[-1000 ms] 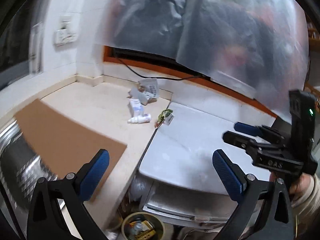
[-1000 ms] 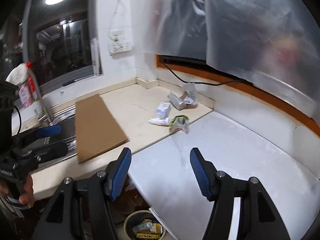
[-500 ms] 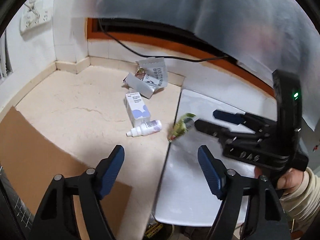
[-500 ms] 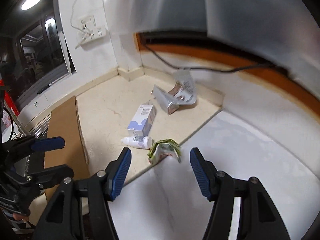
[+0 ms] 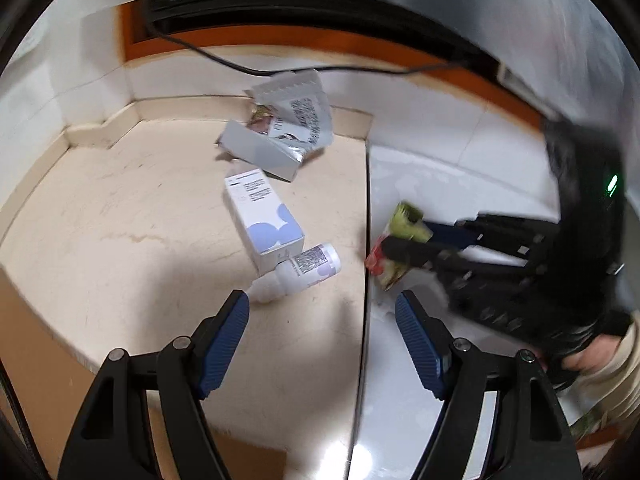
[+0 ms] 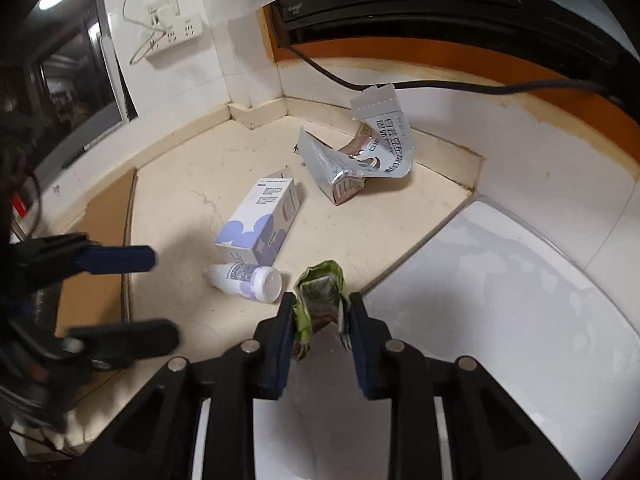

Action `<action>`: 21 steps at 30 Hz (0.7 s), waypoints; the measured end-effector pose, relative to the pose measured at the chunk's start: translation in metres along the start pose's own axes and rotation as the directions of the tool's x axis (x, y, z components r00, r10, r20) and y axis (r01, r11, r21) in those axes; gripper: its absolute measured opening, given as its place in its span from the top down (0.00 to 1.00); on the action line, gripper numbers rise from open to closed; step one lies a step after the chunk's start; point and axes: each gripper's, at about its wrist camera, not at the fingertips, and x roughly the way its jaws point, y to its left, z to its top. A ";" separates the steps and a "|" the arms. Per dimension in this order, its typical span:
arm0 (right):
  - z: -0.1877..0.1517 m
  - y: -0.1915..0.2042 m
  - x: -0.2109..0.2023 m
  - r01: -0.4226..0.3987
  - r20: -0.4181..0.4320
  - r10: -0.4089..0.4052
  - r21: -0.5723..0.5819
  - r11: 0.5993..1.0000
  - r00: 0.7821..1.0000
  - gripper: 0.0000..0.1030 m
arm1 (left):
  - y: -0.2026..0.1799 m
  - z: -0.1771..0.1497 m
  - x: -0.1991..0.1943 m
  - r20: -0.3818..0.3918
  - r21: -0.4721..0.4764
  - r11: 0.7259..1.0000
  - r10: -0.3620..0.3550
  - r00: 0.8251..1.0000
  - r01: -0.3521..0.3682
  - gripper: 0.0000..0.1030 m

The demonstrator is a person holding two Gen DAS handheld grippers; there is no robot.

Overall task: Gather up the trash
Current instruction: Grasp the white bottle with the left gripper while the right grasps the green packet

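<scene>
Right wrist view has the right gripper [image 6: 318, 312] down at the seam where the beige bench [image 6: 180, 204] meets a white panel [image 6: 500, 300]. Its jaws are closing with a crumpled green wrapper [image 6: 320, 292] between them, and both blue pads look like they're already on its sides, so I'd call it gripped. Just left of the wrapper a small white bottle [image 6: 244, 276] lies on its side, touching a white and lilac box [image 6: 260, 228] that's also lying flat. Further back near the corner is a torn silver pouch [image 6: 360, 152], with a black cable [image 6: 400, 84] running along the wall above it. A sheet of cardboard [image 6: 96, 256] sits at the left edge of the bench, and there's a socket strip [image 6: 172, 36] on the wall.

From the left wrist view, the left gripper [image 5: 322, 304] hangs over the bench with nothing between its jaws. They're parted and closing in, and the left pad's tip is right by the nozzle end of the bottle [image 5: 296, 272], though I can't tell if it touches. The right gripper comes in from the right, blurry, clamped on the wrapper [image 5: 394, 248], with a hand [image 5: 588, 356] and a pale sleeve [image 5: 616, 364] behind it.
</scene>
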 end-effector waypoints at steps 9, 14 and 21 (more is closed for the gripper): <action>-0.002 -0.013 -0.011 -0.034 0.018 0.033 0.012 0.999 0.999 0.77 | -0.022 0.012 0.029 -0.033 0.150 0.989 0.001 0.999 0.004 0.50; -0.003 -0.018 -0.010 -0.040 0.013 0.040 0.020 0.999 0.999 0.77 | -0.025 0.019 0.042 -0.056 0.181 0.983 0.036 0.998 -0.025 0.50; -0.006 -0.025 -0.008 -0.040 0.007 0.040 0.028 0.999 0.999 0.77 | -0.012 0.032 0.055 -0.077 0.168 0.984 0.074 0.994 -0.060 0.50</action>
